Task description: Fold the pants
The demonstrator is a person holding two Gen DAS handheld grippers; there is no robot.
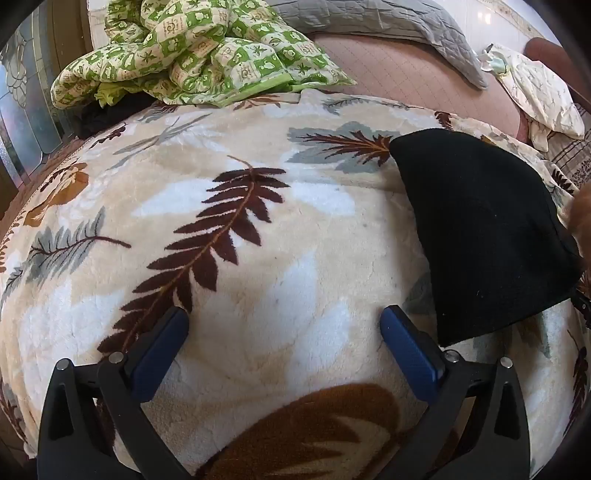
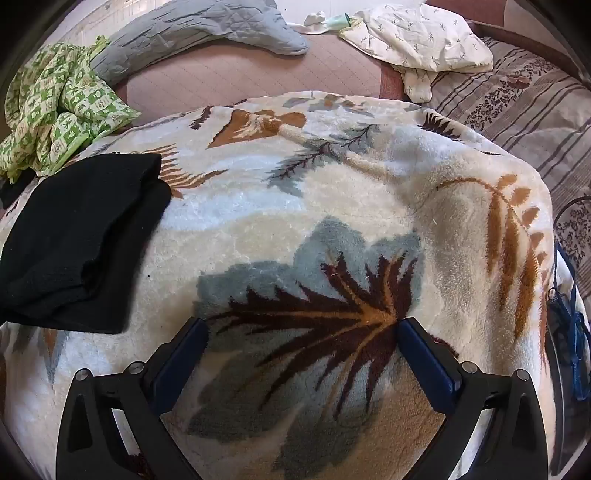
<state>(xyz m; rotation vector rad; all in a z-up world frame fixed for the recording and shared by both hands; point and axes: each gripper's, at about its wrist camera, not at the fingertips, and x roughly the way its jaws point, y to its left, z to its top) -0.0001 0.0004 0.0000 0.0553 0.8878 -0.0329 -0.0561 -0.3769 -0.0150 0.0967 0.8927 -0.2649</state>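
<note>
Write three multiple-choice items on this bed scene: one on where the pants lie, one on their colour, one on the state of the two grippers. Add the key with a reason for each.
1. Where do the pants lie?
A. On the leaf-print blanket
B. On the grey quilt
C. In a gripper

2. What colour are the pants?
A. Green
B. Black
C. Cream

3. How do the left gripper and right gripper stand?
A. Both shut on cloth
B. One open, one shut
C. Both open, holding nothing

Key: 1 A, the pants rest as a folded stack on the blanket, apart from the grey quilt farther back. 2 B, the cloth is plain black in both views. 3 C, each gripper's blue pads are spread wide with only blanket showing between them.
</note>
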